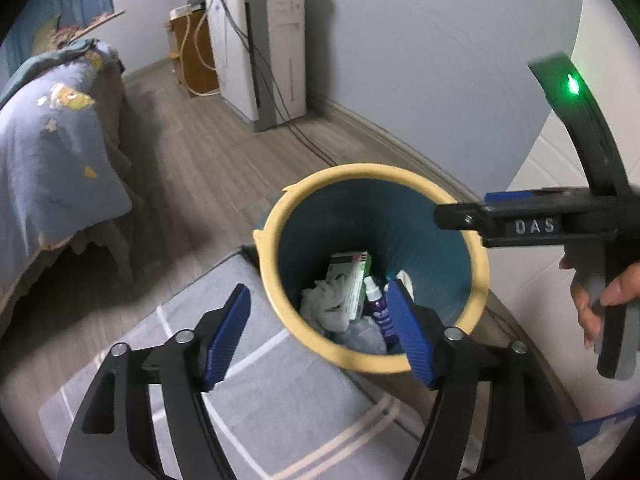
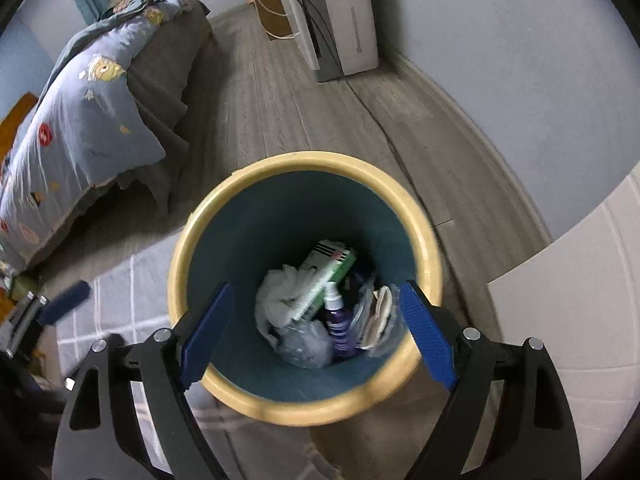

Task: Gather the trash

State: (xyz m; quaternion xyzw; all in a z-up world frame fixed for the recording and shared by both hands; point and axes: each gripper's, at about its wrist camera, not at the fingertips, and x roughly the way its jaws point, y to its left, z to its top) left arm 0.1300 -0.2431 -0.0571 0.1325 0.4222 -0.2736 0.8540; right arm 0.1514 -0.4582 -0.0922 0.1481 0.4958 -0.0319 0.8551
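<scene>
A waste bin with a yellow rim [image 1: 376,172] [image 2: 304,160] and a teal inside stands on the floor. In it lie a green-and-white box [image 1: 348,280] [image 2: 324,280], a purple spray bottle [image 1: 378,308] [image 2: 338,320], crumpled tissue [image 1: 324,304] [image 2: 276,296] and clear plastic wrap [image 2: 304,340]. My left gripper [image 1: 318,292] hangs open over the bin's near left rim, with nothing between its blue pads. My right gripper [image 2: 316,288] is open above the bin's mouth, also holding nothing. It shows from the side [image 1: 472,212] in the left wrist view, held by a hand [image 1: 592,308].
A bed with a blue patterned quilt [image 1: 52,140] [image 2: 80,120] stands to the left. A grey rug [image 1: 280,400] [image 2: 120,280] lies beside the bin. A white appliance [image 1: 272,60] [image 2: 340,20] with cables is at the far wall. A white panel [image 2: 580,300] is close on the right.
</scene>
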